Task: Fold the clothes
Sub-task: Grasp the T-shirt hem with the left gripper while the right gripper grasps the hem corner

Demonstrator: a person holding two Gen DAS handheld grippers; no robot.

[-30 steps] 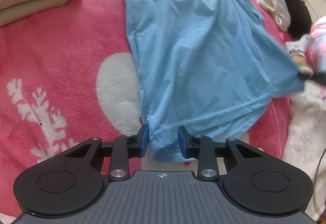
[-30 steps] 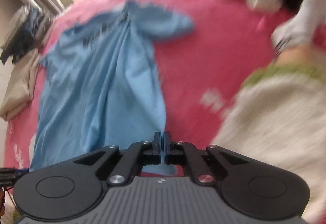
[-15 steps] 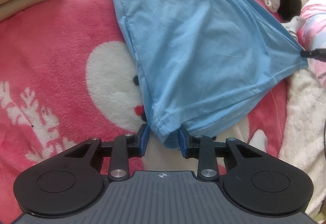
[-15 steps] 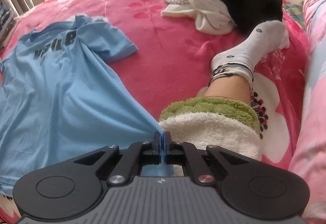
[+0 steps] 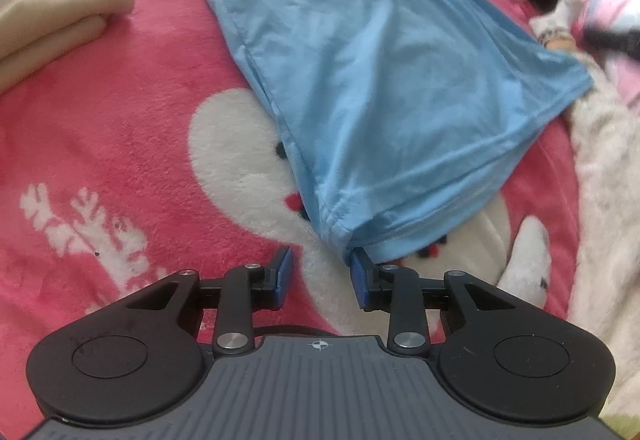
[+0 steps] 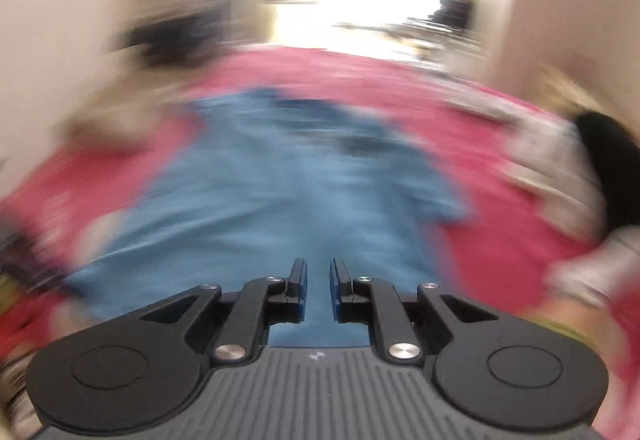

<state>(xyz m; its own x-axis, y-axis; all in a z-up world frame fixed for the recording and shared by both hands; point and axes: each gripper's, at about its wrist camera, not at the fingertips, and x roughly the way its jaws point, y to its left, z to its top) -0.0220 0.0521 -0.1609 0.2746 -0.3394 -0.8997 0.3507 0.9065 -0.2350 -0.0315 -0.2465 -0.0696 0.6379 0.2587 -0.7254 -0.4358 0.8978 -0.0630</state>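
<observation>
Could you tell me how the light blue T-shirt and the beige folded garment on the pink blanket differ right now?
The light blue T-shirt lies spread out, unfolded; the beige folded garment is doubled into thick layers. The T-shirt carries dark chest lettering; the beige garment shows none. The T-shirt's hem corner touches one finger of the open left gripper; the beige garment lies far from it. Both rest on the pink fleece blanket.

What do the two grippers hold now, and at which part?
Nothing. The left gripper is open just short of the shirt hem corner; the right gripper is open above it.

Light-blue t-shirt (image 5: 368, 72) spread on bed, dark chest print up, hem corner bunched nearest camera.
</observation>
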